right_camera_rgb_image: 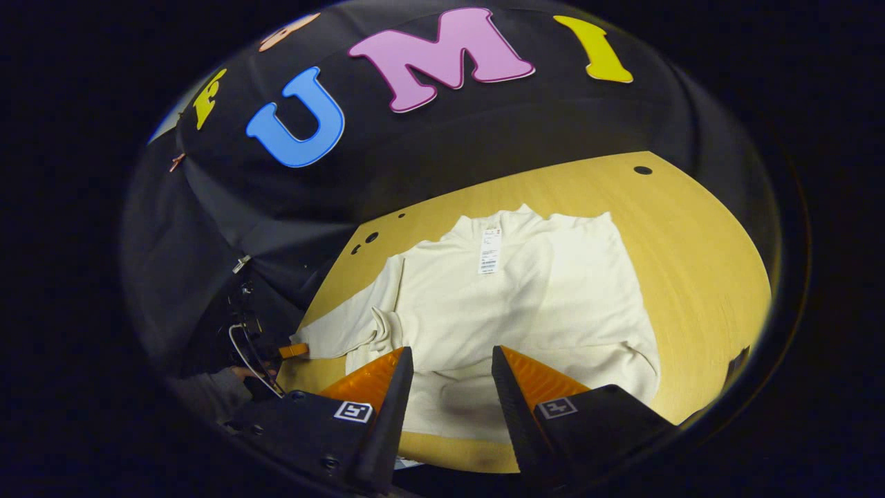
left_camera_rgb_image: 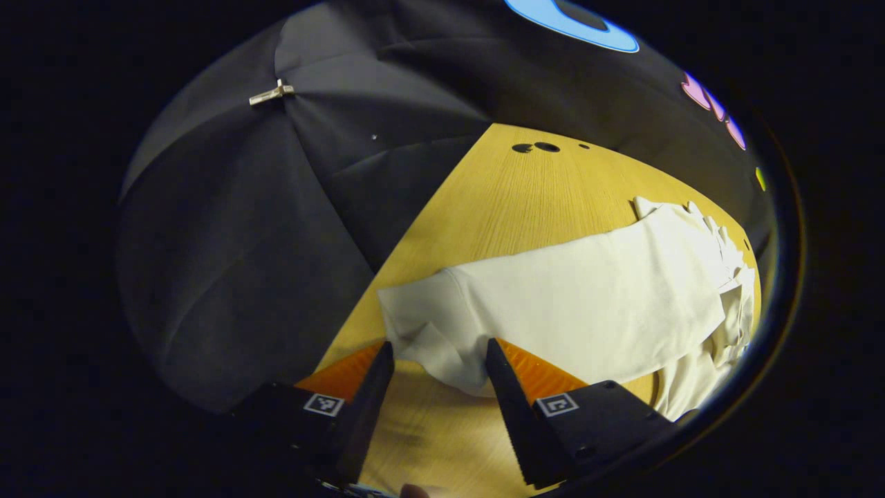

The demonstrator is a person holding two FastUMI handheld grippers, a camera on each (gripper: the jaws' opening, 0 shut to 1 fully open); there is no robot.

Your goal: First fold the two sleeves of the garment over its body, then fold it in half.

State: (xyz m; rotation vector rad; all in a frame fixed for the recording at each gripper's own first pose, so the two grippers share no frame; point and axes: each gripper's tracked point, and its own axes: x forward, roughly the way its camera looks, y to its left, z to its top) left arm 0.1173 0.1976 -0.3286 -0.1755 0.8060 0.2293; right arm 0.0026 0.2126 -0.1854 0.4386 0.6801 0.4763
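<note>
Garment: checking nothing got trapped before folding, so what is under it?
The garment lies flat on the wooden table, which shows all round it. Whatever lies directly beneath is covered by fabric.

Cream garment (right_camera_rgb_image: 511, 304) flat on the wooden table (right_camera_rgb_image: 691, 242), one sleeve folded in.

From my station I saw a cream-white long-sleeved top, spread flat with its collar toward the far edge of the table and a white paper tag (right_camera_rgb_image: 489, 250) lying just under the collar. In the right gripper view the sleeve on the picture's right lay already folded over the body, and it made a slightly brighter panel there. The other sleeve (right_camera_rgb_image: 346, 332) was stretched out to the picture's left, toward the table edge, with a small bunch of wrinkles where it met the body. In the left gripper view this sleeve (left_camera_rgb_image: 442, 332) ended in a folded cuff close to me.
</note>
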